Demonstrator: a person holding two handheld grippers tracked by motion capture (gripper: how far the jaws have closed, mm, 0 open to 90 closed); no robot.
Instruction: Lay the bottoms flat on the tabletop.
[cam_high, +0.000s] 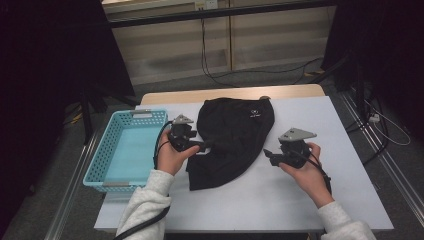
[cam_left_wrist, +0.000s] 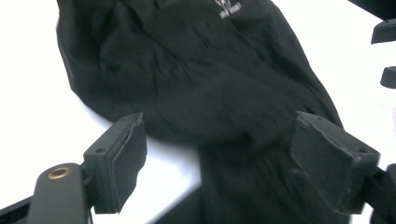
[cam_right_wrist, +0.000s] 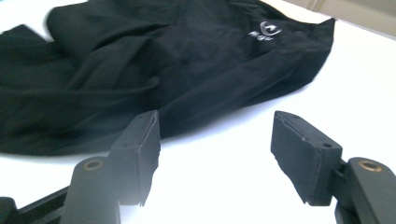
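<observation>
One black garment (cam_high: 232, 140), one blue basket (cam_high: 107, 155), one white table (cam_high: 280, 200), two grippers: left (cam_high: 206, 146), right (cam_high: 267, 155).

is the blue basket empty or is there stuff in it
Empty: the high view shows the blue basket's bare bottom; the black garment lies beside it on the table.

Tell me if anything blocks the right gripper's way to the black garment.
Nothing visible does. The right gripper, jaws open, faces the black garment across bare white table; the blue basket sits far off on the left.
</observation>
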